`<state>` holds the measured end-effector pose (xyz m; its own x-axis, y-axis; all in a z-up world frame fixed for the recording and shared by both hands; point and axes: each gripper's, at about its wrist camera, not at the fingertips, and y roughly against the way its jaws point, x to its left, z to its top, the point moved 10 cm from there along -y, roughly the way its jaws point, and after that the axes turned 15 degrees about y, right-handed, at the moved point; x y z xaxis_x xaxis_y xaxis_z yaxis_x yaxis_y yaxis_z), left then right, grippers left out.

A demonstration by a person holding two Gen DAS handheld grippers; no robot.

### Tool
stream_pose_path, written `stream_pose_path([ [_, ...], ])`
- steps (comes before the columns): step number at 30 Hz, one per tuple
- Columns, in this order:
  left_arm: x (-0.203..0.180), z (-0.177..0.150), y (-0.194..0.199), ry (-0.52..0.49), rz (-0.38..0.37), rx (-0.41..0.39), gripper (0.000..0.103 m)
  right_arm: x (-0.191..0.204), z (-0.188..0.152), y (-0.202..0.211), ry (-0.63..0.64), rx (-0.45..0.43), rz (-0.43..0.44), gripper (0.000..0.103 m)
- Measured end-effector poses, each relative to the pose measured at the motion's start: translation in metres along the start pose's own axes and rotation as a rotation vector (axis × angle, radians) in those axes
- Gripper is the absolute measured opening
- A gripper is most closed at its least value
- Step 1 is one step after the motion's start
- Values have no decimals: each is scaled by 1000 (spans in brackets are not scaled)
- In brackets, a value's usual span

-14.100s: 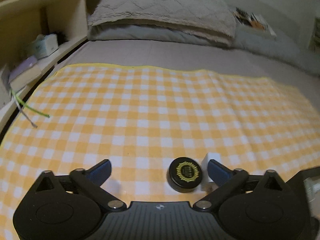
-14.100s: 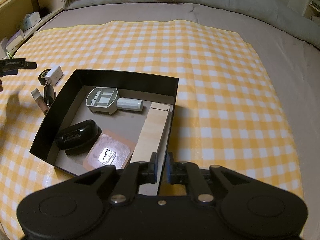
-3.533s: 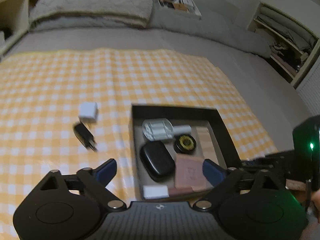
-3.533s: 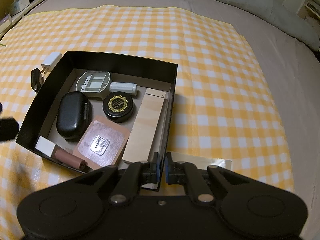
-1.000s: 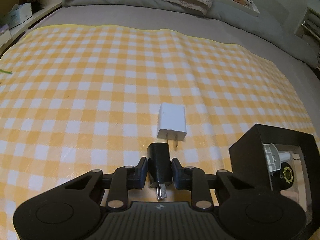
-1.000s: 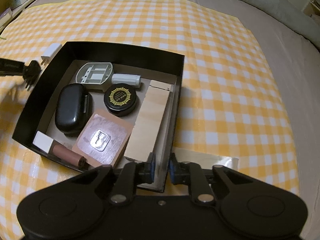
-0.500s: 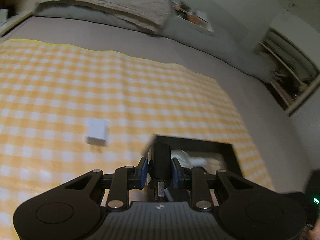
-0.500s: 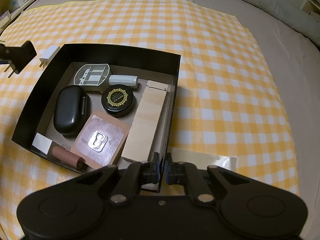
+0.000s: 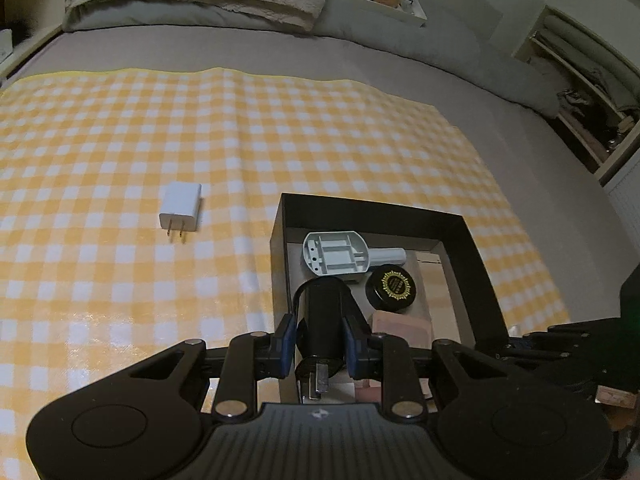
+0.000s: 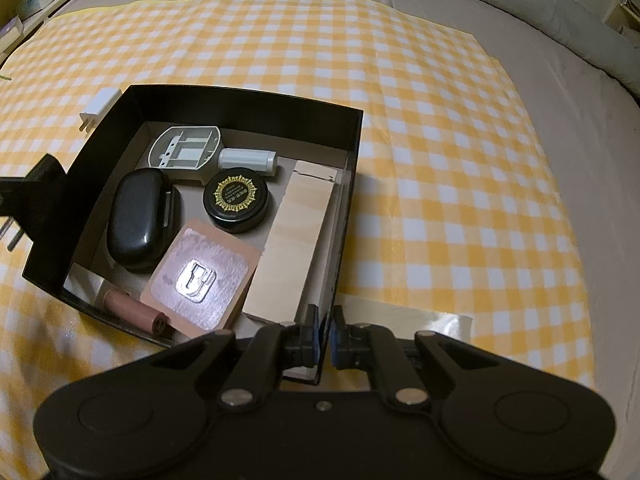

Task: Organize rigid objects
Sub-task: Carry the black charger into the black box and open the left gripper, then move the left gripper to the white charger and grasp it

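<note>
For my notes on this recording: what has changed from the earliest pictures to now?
The round black tin and brown stick went into the black box. The left gripper took the black charger off the cloth. The white charger lies outside; the right gripper stays on the box wall.

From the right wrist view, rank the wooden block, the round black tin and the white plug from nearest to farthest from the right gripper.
1. Wooden block, in the box just ahead of the right gripper.
2. Round black tin, mid-box.
3. White plug, outside the box's far left corner.

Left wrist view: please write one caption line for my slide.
Left tool carries a black charger over the black box while a white charger waits on the checked cloth.
</note>
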<state>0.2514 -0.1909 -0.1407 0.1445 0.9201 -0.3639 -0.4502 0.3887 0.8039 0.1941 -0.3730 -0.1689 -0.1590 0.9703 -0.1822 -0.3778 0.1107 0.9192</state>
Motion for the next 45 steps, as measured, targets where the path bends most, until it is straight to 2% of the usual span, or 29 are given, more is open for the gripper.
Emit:
stream_pose_path([
  [9,1,0,-1,20,34,-25,28,1,0,0,5,2,-4,6],
  [10,2,0,-1,23,30,-23,31,1,0,0,6,2,-4,6],
  [11,1,-1,-1,17,28,-19,39,1,0,0,5,2,-4,6],
  [13,0,-2,1,12,27,-22,49,1,0,1,5,1,-5,6],
  [18,-6,-8,4,-4,26,-16,57,1,0,2,7,-3,-4,6],
  [23,-9,-15,7,-33,54,-13,78,1,0,2,8,-2,-6,6],
  [32,-12,-19,11,-77,49,-11,96,0,0,3,9,-2,-6,6],
  [40,-12,-12,12,-129,40,-50,103,1,0,3,9,-2,-7,6],
  [45,-13,14,16,-154,10,-130,103,1,0,2,10,-2,-8,7],
])
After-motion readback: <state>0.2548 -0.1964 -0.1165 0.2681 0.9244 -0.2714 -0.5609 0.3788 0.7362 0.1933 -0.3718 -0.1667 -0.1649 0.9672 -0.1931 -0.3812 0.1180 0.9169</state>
